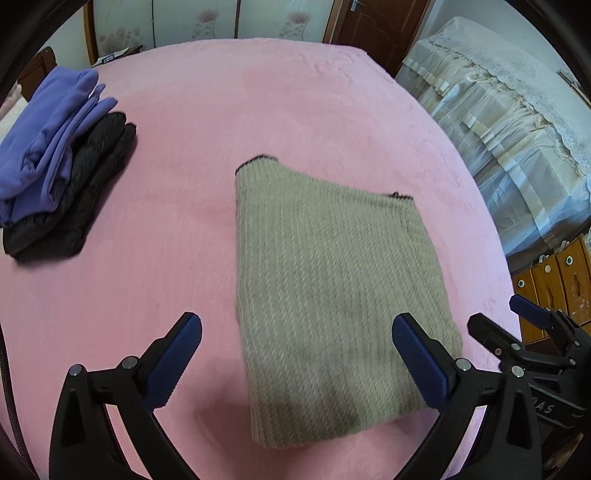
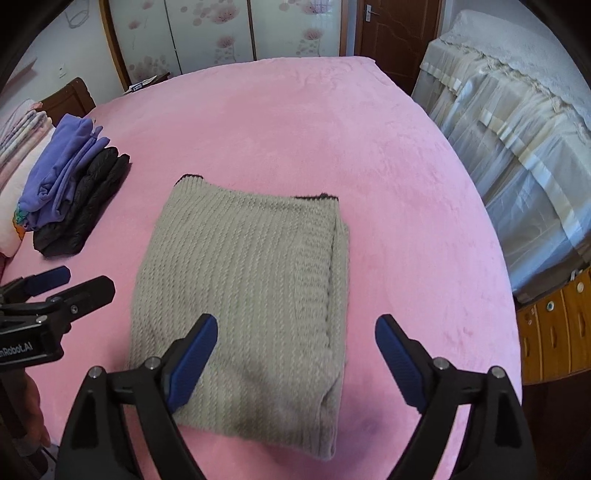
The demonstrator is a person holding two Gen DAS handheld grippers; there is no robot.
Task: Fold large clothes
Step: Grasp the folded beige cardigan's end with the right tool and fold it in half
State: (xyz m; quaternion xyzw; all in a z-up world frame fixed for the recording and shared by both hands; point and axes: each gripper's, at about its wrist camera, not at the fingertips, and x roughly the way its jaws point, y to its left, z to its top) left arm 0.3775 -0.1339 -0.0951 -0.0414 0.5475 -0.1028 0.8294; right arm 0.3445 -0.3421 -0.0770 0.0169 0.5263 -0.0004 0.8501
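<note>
A beige knitted sweater [image 1: 328,291] with dark trim lies folded into a rectangle on the pink bed [image 1: 258,110]; it also shows in the right wrist view [image 2: 251,288]. My left gripper [image 1: 297,332] is open and empty, held above the sweater's near end. My right gripper [image 2: 295,332] is open and empty, above the sweater's near right part. The right gripper shows at the right edge of the left wrist view [image 1: 517,317]; the left gripper shows at the left edge of the right wrist view [image 2: 70,282].
A stack of folded clothes, purple [image 1: 48,140] over black [image 1: 74,195], sits at the bed's left [image 2: 62,173]. A covered piece of furniture [image 2: 517,147] and a wooden cabinet [image 2: 554,325] stand to the right. Wardrobe doors [image 2: 221,33] are behind.
</note>
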